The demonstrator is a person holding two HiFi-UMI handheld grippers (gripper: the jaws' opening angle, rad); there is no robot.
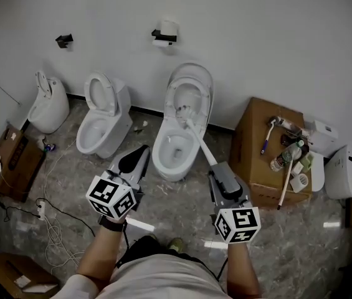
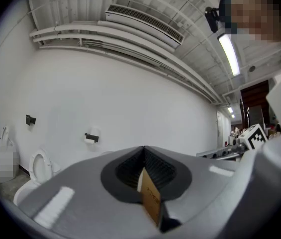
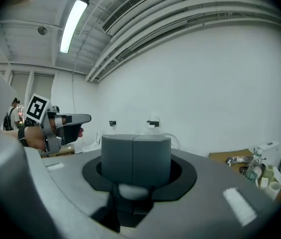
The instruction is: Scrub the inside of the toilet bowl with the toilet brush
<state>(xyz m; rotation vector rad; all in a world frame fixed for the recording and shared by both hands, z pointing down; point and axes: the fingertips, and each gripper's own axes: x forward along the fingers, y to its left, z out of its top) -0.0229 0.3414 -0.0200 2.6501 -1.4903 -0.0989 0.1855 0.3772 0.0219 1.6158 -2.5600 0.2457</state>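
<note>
Brush (image 1: pixel 197 141), white-handled, dark-bristled, leaned head-up against raised seat of toilet (image 1: pixel 162 162); handle end clamped tight in right gripper (image 1: pixel 217 168). Left gripper (image 1: pixel 142 152) pressed fully closed beside bowl, tan slip at seam.

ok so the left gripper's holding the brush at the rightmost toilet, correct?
Not the left. The right gripper holds the brush, as the head view shows. The rest stands: the brush is at the rightmost toilet.
</note>
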